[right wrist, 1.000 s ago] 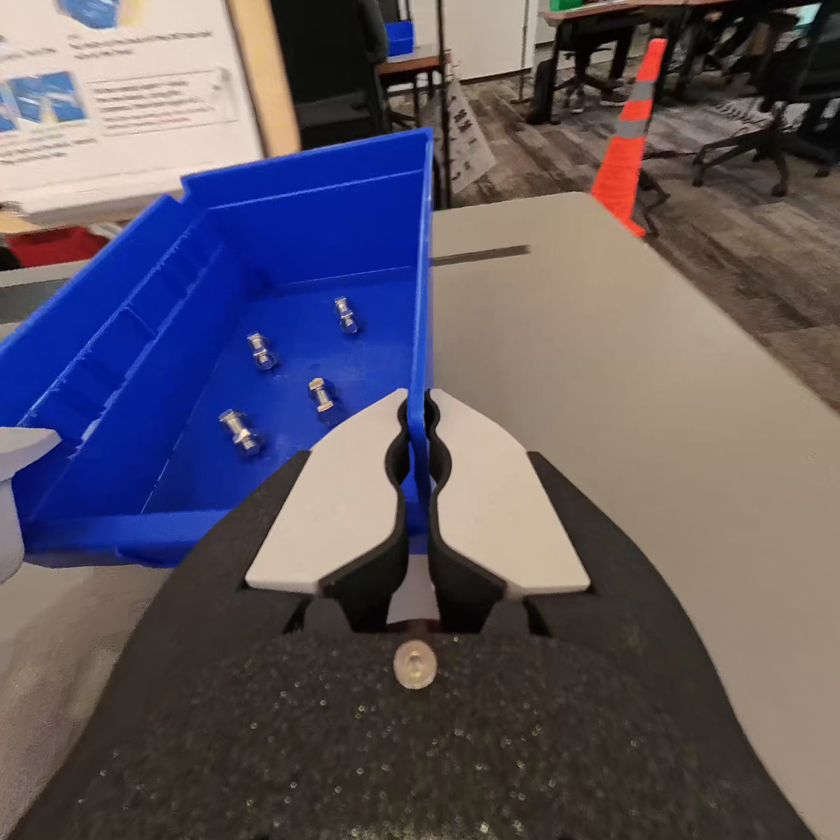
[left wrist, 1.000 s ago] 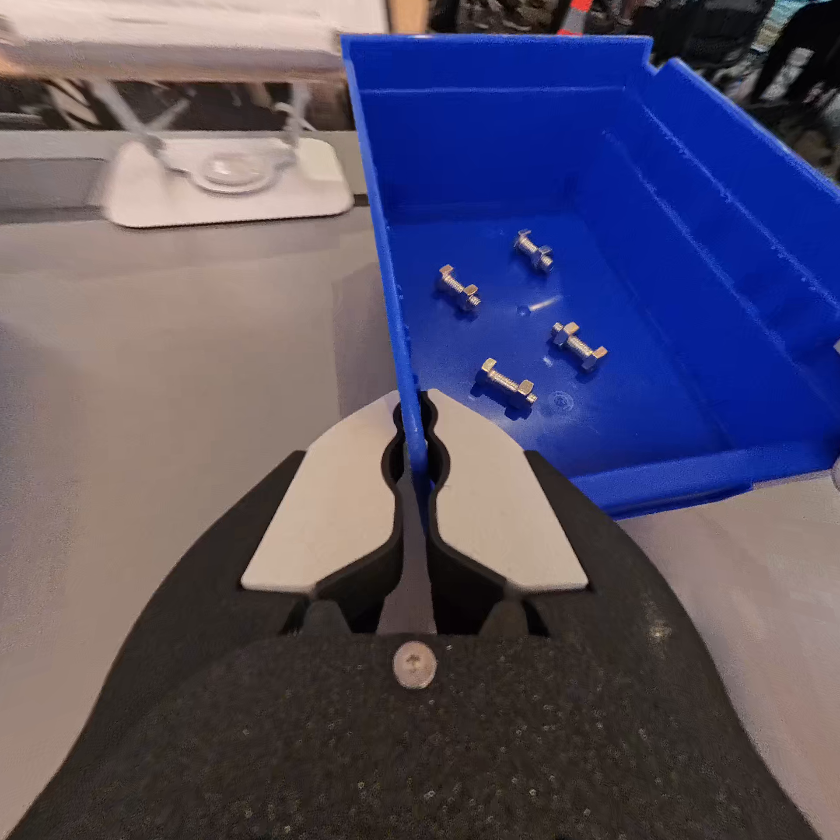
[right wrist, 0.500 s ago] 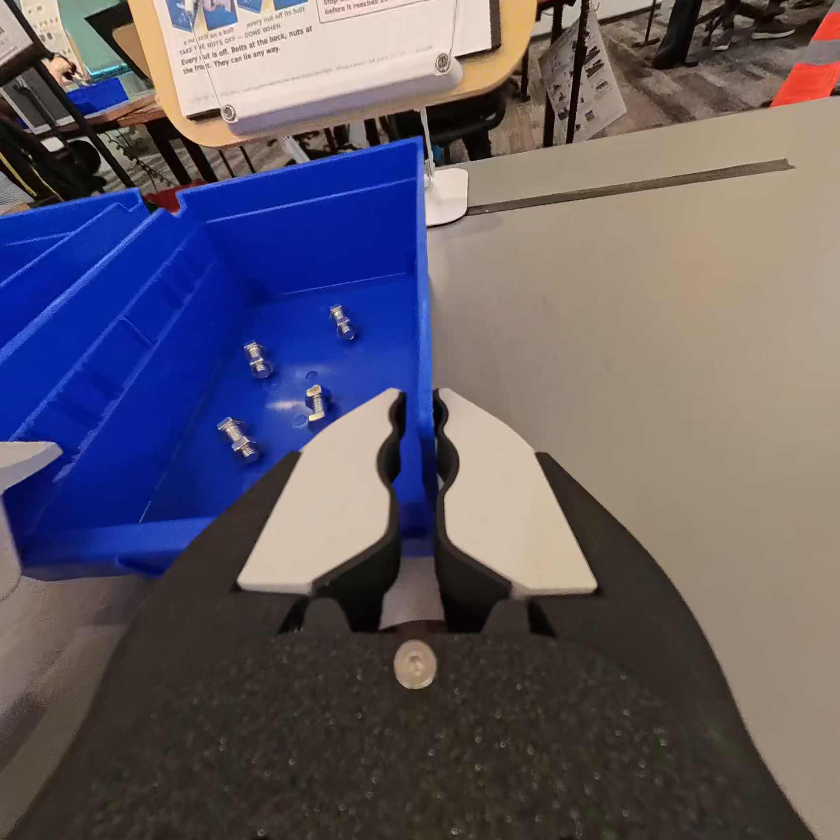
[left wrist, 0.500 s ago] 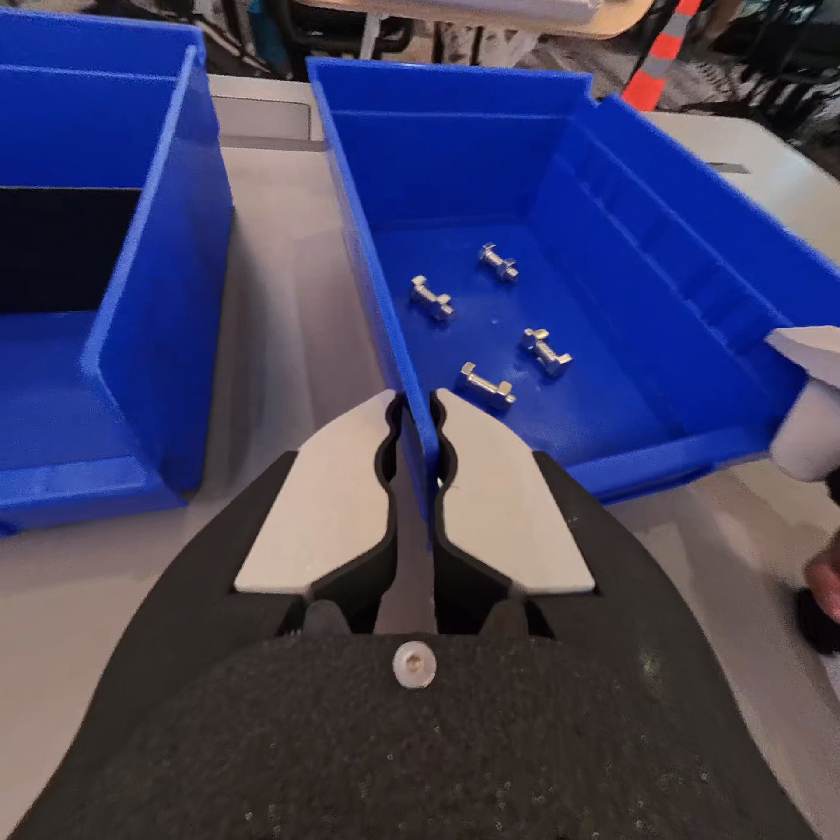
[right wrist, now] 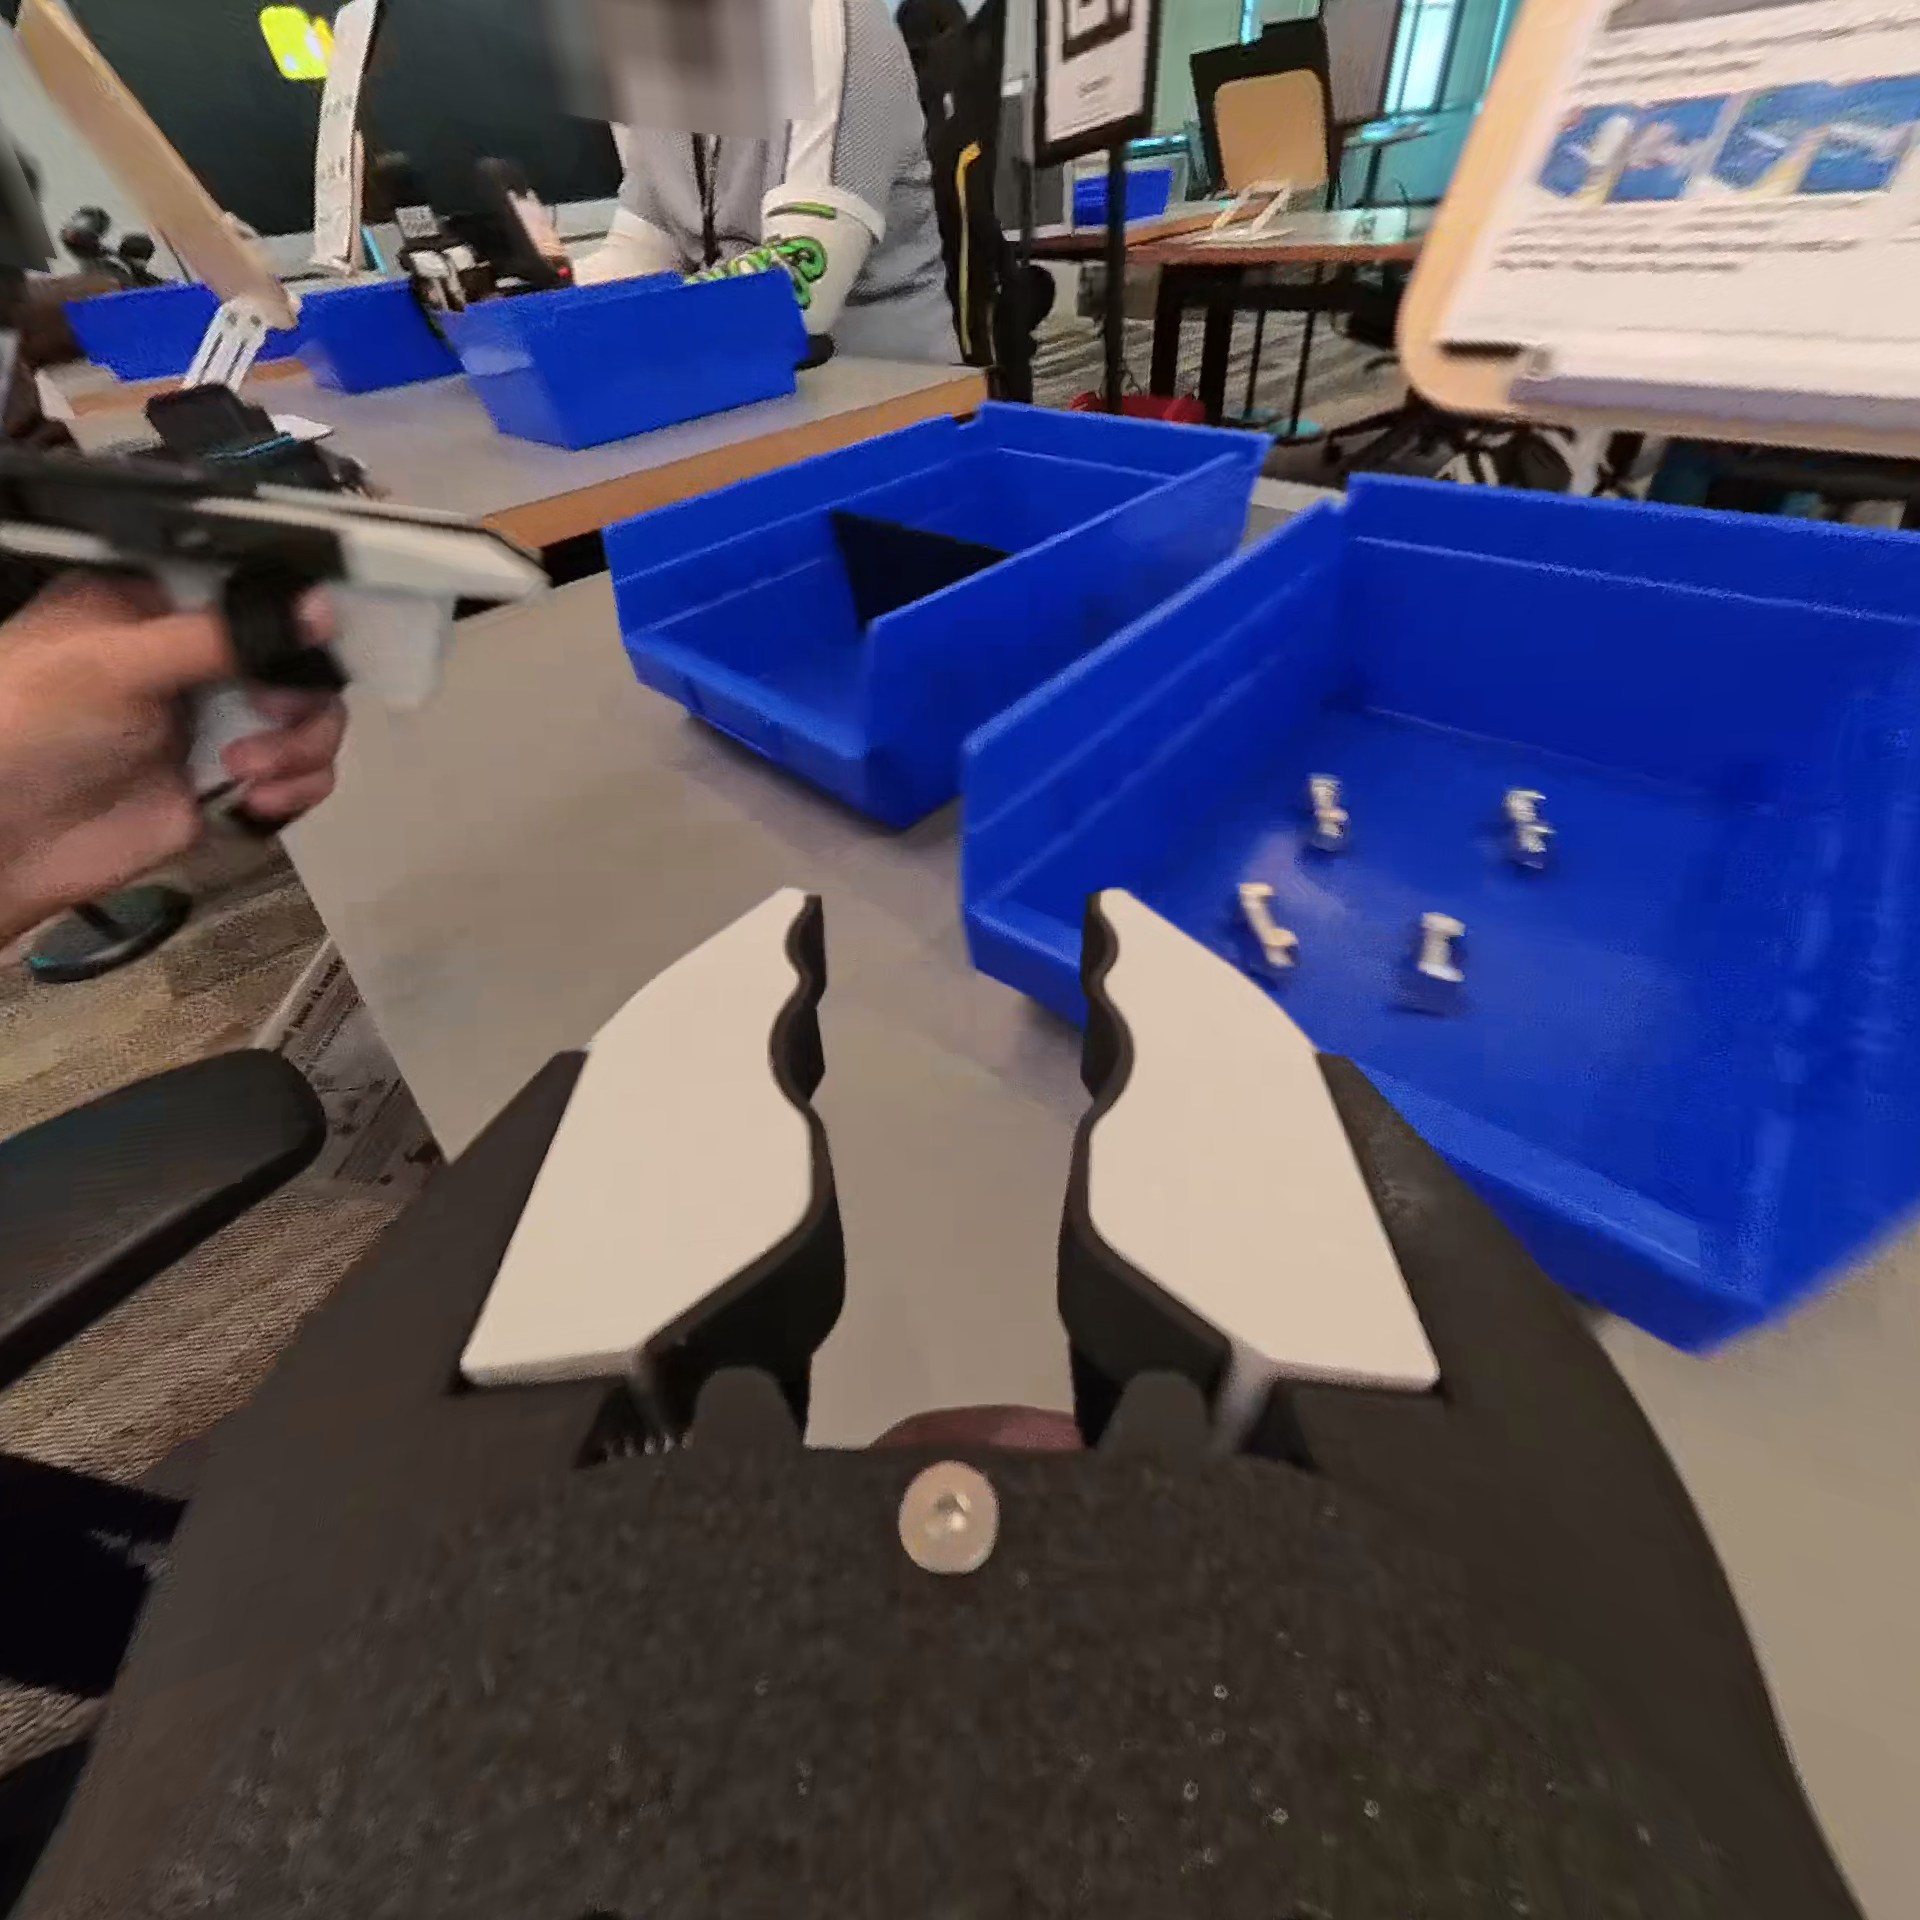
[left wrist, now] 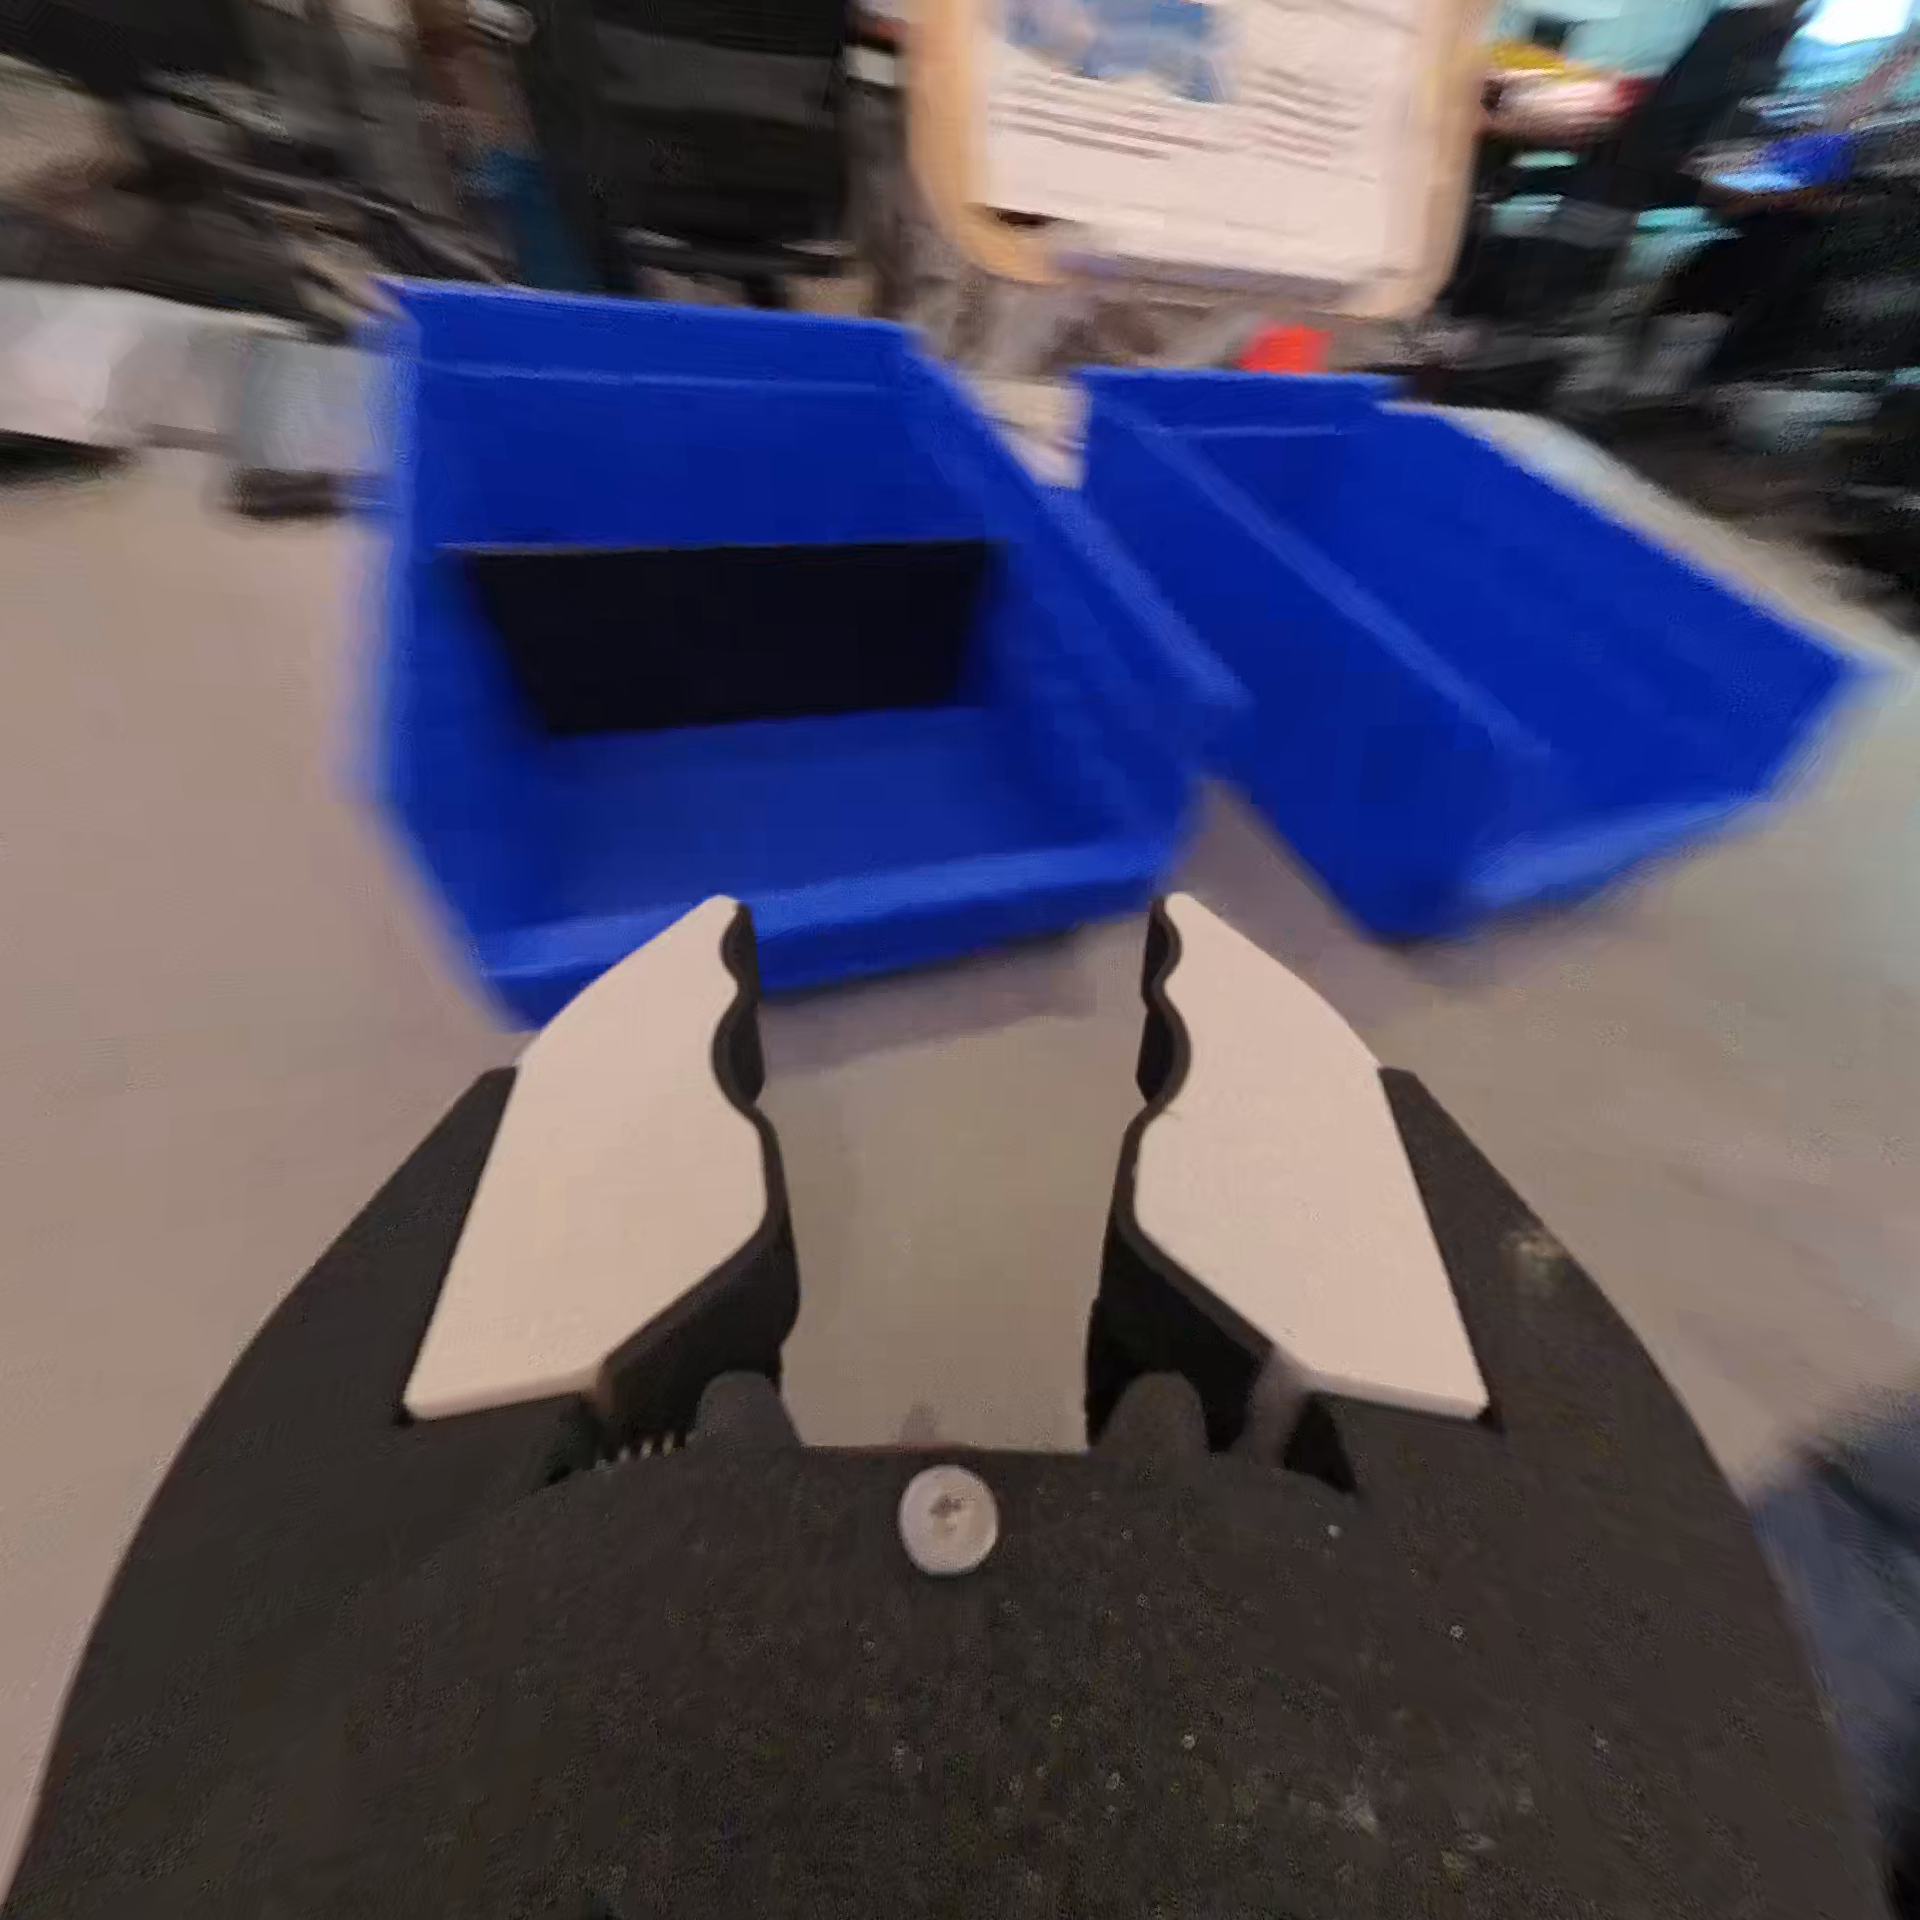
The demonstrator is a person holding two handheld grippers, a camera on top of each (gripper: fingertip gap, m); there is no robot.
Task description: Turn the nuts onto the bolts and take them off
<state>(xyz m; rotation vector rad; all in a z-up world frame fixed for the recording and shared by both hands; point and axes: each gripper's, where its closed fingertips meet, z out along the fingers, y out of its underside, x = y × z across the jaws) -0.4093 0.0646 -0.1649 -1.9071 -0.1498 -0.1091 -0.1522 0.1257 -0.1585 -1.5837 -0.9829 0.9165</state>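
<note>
Grey table (right wrist: 582, 831), seemingly a clipboard (right wrist: 1683, 197) behind.

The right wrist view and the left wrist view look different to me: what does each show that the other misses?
Only the right wrist view shows the four small silver metal bolts lying in the nearer blue plastic bin, the left tool held in a person's hand, and another grey table with more blue bins. Only the left wrist view shows its own left tool's open light fingers; it is blurred. Both show the blue plastic bin with a black divider and the grey tabletop.
</note>
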